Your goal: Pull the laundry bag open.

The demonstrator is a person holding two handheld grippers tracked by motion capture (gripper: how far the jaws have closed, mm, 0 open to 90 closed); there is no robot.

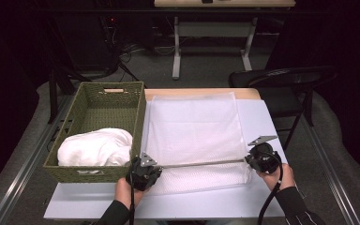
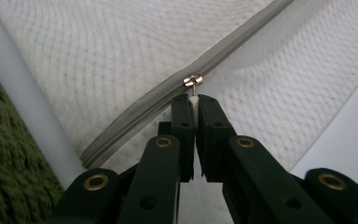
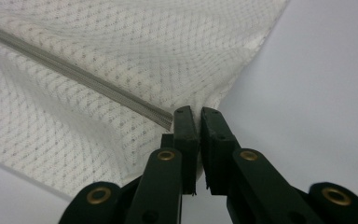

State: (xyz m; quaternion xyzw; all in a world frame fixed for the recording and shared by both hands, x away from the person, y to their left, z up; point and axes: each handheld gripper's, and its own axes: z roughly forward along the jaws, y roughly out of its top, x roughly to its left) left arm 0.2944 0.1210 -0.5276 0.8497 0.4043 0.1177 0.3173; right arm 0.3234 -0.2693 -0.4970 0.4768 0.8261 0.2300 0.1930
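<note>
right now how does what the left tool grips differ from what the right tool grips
The left tool pinches the zipper pull, small and metal; the right tool pinches the mesh bag fabric at the zipper's far end. The left sits beside the basket, the right by the bag's opposite corner. Both are shut on the same bag.

White mesh bag [image 3: 121, 70], grey zipper [image 3: 79, 74] running diagonally to its end beside the right gripper [image 3: 199, 114]. Jaws pinched on the bag's edge. Pale table [image 3: 317, 93] beneath.
</note>
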